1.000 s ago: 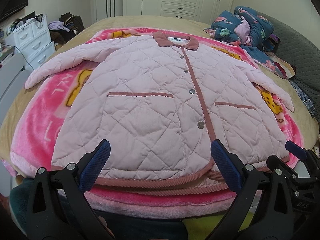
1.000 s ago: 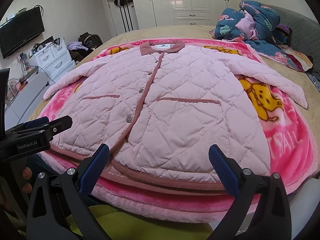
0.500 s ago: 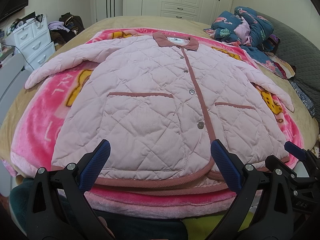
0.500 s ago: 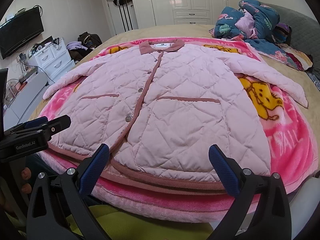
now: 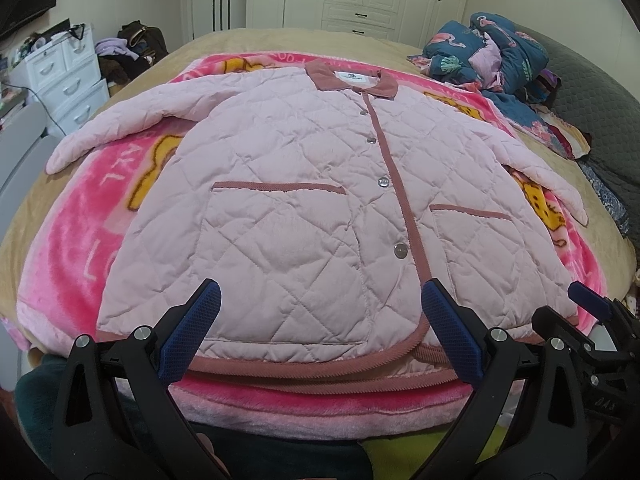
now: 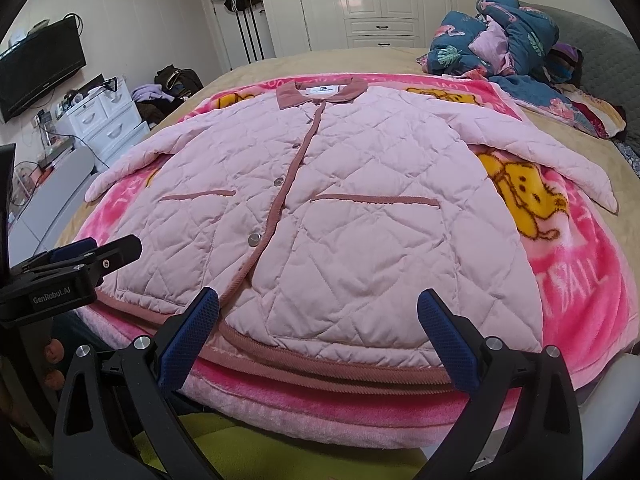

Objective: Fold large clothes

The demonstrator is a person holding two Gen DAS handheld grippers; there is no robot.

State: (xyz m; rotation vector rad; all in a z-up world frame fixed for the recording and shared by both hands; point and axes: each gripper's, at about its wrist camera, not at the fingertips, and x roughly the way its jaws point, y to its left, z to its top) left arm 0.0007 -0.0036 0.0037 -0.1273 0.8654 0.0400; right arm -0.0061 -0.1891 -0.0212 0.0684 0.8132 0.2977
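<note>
A pale pink quilted jacket point(image 5: 304, 200) point(image 6: 344, 216) with dusty-rose trim lies flat and buttoned, front up, on a bright pink cartoon blanket point(image 5: 80, 232) point(image 6: 580, 280) on the bed. Both sleeves spread outward. My left gripper point(image 5: 320, 304) hovers open just short of the hem, left of the button placket. My right gripper point(image 6: 318, 308) is open too, near the hem at the jacket's right half. Neither touches the cloth. Each gripper shows at the other view's edge.
A heap of dark blue patterned bedding point(image 5: 492, 56) point(image 6: 504, 36) sits at the bed's far right by a grey headboard point(image 5: 600, 92). White drawers point(image 5: 60, 76) and a wall TV point(image 6: 40, 72) stand left; white wardrobes point(image 6: 380, 0) behind. Beige bed cover point(image 5: 248, 40) surrounds the blanket.
Almost nothing differs. The right gripper has crept a touch closer to the hem; the jacket and the left gripper stay put.
</note>
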